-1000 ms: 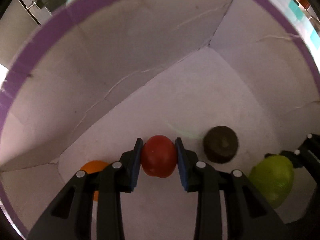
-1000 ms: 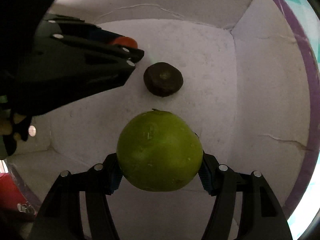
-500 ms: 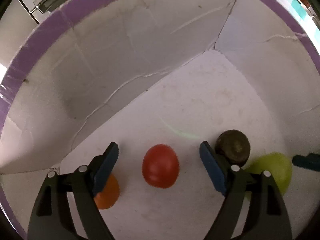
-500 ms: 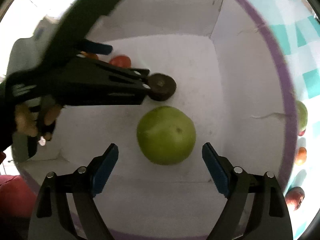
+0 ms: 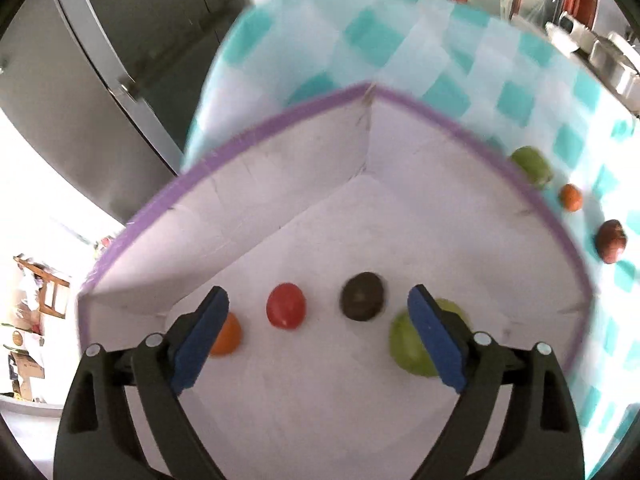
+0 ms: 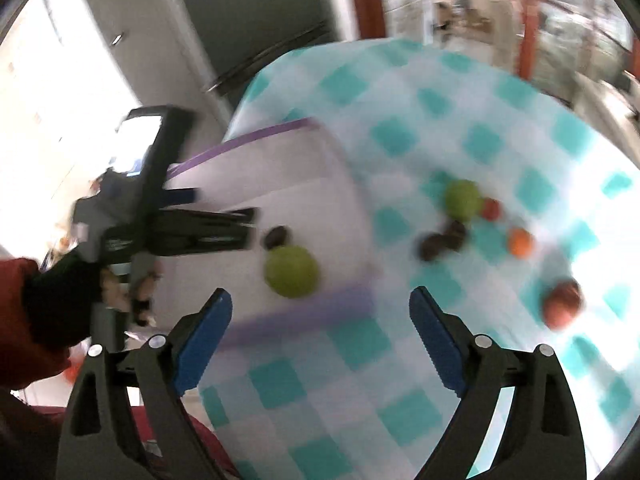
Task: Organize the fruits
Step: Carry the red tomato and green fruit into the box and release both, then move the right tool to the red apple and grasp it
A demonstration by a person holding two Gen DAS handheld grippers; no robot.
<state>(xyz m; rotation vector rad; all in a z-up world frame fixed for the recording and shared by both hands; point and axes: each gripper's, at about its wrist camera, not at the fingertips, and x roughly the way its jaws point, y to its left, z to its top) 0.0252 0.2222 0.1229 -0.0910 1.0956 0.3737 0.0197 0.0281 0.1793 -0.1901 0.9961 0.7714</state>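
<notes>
A white box with a purple rim (image 5: 280, 116) holds an orange fruit (image 5: 228, 336), a red tomato (image 5: 286, 311), a dark brown fruit (image 5: 363, 296) and a green fruit (image 5: 408, 348) in a row. My left gripper (image 5: 318, 296) hangs above them with its jaws opening and nothing between them. My right gripper (image 6: 320, 298) is above the box's near rim (image 6: 300, 312), jaws opening and empty, with the green fruit (image 6: 292, 272) lying in the box beyond it. The left gripper (image 6: 224, 216) shows at the left of the right wrist view.
Loose fruits lie on the teal checked tablecloth (image 6: 400, 136) right of the box: a green one (image 6: 462, 200), a small red one (image 6: 491, 210), dark ones (image 6: 440, 242), an orange one (image 6: 520, 242) and a reddish one (image 6: 562, 304). A gloved hand (image 6: 64, 296) with a red sleeve holds the left gripper.
The left gripper let go of the red tomato and the right one let go of the green fruit. Both opened wide and rose out of the box; the right view swung toward the tablecloth.
</notes>
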